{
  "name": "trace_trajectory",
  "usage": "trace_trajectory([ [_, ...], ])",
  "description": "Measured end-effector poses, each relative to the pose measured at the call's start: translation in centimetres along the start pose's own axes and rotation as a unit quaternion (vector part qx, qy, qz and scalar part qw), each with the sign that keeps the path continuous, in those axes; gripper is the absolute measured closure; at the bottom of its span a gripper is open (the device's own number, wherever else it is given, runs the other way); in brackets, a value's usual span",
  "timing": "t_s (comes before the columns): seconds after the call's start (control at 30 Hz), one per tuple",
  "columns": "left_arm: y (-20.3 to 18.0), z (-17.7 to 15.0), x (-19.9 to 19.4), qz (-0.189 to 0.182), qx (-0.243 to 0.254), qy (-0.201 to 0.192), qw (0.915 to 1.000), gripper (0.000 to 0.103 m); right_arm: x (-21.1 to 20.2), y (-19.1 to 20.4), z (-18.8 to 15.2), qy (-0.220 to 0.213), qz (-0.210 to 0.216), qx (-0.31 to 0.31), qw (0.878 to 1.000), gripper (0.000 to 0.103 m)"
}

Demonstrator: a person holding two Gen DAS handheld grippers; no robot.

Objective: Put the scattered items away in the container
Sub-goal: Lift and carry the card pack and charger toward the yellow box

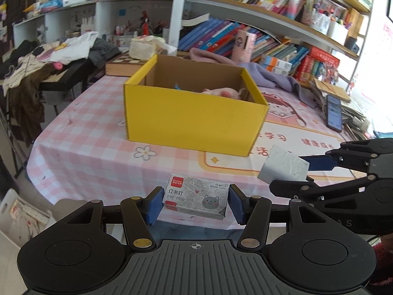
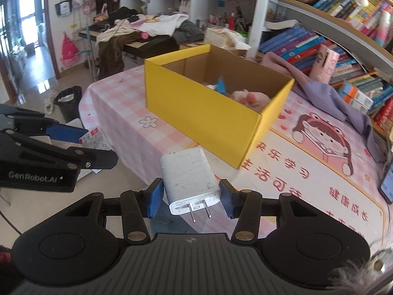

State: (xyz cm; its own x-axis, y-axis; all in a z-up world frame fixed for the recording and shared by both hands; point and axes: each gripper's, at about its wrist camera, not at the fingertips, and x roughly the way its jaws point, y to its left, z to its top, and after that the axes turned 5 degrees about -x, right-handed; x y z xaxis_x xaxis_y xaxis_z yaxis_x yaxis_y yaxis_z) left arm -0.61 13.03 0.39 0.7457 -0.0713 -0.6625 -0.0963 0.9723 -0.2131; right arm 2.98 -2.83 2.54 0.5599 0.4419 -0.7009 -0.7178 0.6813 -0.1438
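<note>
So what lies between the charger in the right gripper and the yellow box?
Only bare tablecloth: in the right wrist view, nothing stands between the white charger, held in the right gripper, and the yellow box.

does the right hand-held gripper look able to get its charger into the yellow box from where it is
Probably yes. The right hand-held gripper is shut on the white charger, the yellow box stands open-topped just ahead, and nothing lies between them. The pink toy inside leaves room.
</note>
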Motion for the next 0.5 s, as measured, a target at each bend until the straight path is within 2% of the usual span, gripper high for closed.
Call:
trace_trajectory([
  [0.2, 0.5, 2.8, 0.1, 0.005, -0.003, -0.035, 0.9994, 0.047, 0.2, -1.2, 1.9, -0.043, 0.0, -0.011, 0.999, 0.056],
  [0.5, 0.4, 10.6, 2.4, 0.0, 0.022, -0.088, 0.9959, 0.047, 2.3, -6.2, 8.1, -0.103, -0.02, 0.008, 0.994, 0.056],
])
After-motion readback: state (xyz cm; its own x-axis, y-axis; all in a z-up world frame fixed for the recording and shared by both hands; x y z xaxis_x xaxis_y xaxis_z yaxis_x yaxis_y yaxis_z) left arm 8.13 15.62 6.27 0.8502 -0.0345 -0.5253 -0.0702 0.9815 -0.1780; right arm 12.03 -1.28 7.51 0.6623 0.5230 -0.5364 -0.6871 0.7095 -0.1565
